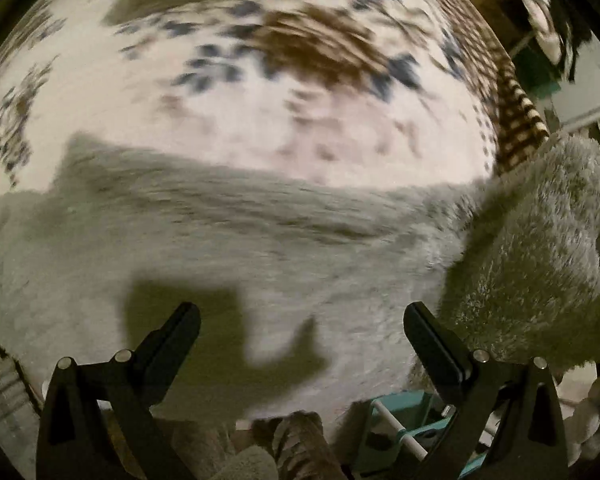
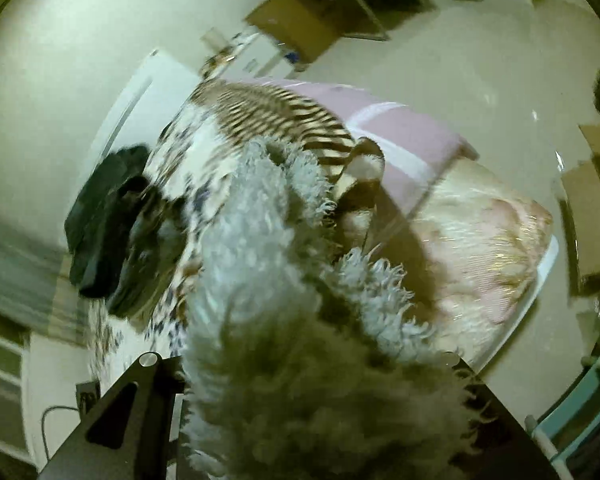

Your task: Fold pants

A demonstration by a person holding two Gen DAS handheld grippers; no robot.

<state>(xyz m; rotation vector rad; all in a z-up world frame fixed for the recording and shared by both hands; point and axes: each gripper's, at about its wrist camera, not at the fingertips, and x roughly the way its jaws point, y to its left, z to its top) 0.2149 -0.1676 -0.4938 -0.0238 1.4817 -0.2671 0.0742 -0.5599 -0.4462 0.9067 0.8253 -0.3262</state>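
1. While the fluffy grey pants (image 1: 260, 248) lie spread across the patterned bedspread (image 1: 300, 120), your left gripper (image 1: 300, 316) hangs spread and empty above them.
2. Your right gripper (image 2: 312, 412) pinches a raised end at right, apparently to fold it over.

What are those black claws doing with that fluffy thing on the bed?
A person is folding fluffy pale grey fleece pants on a bed with a flower-patterned bedspread. The right claw has a bunch of the fuzzy fabric between its fingers and holds it up above the bed. The left claw is open with nothing in it, hovering over the part of the pants that lies flat.
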